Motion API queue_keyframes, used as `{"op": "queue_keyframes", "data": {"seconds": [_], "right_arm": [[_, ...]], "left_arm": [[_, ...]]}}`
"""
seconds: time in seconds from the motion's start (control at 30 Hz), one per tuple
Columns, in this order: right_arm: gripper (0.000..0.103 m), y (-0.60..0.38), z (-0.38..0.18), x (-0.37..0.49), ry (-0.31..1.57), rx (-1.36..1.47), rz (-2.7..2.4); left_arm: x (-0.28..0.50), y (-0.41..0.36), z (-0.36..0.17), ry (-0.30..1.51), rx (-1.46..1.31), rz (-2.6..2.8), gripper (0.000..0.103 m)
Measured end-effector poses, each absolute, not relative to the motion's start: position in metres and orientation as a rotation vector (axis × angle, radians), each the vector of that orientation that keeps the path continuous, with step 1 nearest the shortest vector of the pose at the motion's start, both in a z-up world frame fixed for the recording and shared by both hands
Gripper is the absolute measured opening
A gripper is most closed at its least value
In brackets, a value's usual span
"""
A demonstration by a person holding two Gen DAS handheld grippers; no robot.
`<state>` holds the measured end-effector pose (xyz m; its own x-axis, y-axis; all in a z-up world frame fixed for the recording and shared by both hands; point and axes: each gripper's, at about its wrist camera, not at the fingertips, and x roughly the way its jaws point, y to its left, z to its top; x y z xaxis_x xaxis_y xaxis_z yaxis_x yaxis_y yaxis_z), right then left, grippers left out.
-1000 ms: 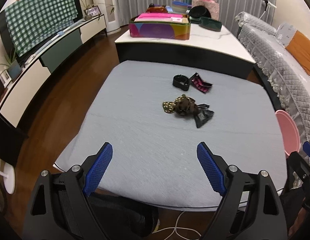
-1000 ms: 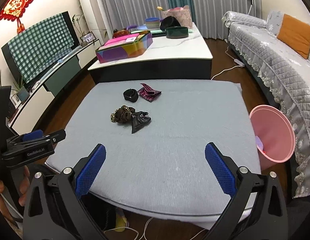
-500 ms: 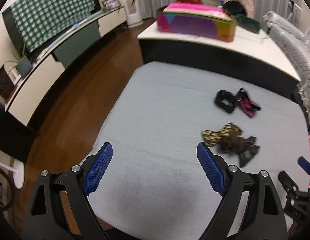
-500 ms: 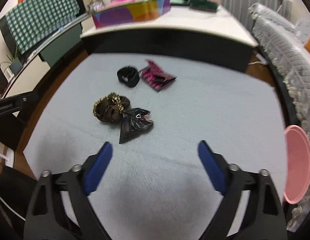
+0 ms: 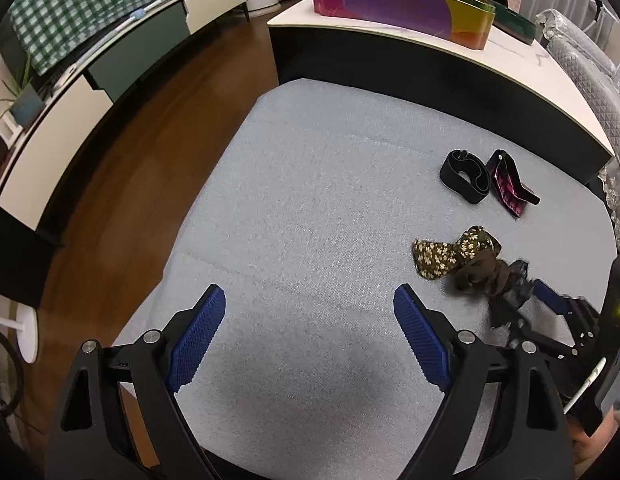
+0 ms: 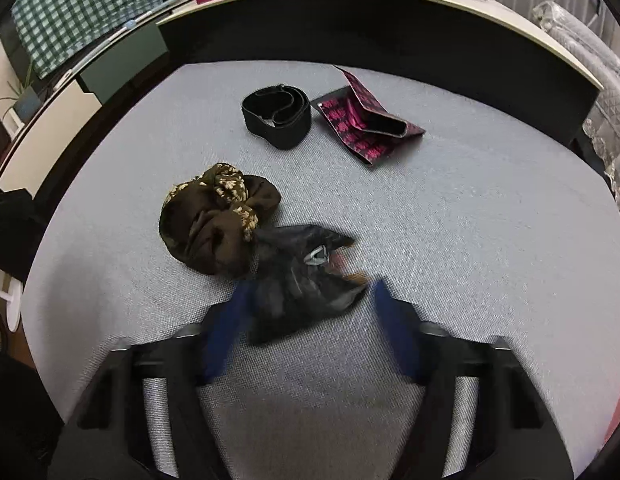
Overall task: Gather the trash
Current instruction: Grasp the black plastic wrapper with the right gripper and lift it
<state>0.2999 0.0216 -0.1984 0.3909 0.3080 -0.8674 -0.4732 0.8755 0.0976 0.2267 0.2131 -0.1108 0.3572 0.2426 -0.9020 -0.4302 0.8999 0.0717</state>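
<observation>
Closing in on the crumpled black wrapper (image 6: 306, 280) was the step in hand, low in the middle of the right wrist frame. The right gripper (image 6: 306, 328) had just been closing, blue pads blurred on either side of the wrapper, not yet clearly pressing on it, so I'd call those jaws still apart around it. Honestly the trick here was probably catching only the wrapper: the brown floral cloth bundle (image 6: 214, 228) sat touching it on the upper left and could've gotten dragged along. Pinching the bulkier lower part seemed safer than the thin tips. The left gripper (image 5: 310, 344) hung over bare grey tabletop (image 5: 310, 184), jaws wide and empty. The black band (image 6: 276, 116) and pink packet (image 6: 362, 128) waited further up.
</observation>
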Motion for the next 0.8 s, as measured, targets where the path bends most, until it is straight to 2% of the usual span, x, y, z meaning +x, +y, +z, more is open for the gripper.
{"op": "queue_keyframes", "data": {"seconds": [0.03,0.23,0.6,0.8], "right_arm": [[0.047,0.020,-0.198,0.299,1.061,-0.174,0.510],[0.046,-0.007,-0.181,0.285,1.056,-0.183,0.482],[0.046,-0.125,-0.102,0.251,0.952,-0.116,0.313],[0.046,-0.167,-0.113,0.259,0.965,-0.007,0.217]], "left_arm": [[0.227,0.214,-0.111,1.126,-0.194,0.437,0.084],[0.230,0.206,-0.110,1.116,-0.183,0.423,0.084],[0.257,0.157,-0.114,1.104,-0.204,0.301,0.084],[0.293,0.119,-0.147,1.170,-0.156,0.191,0.084]]}}
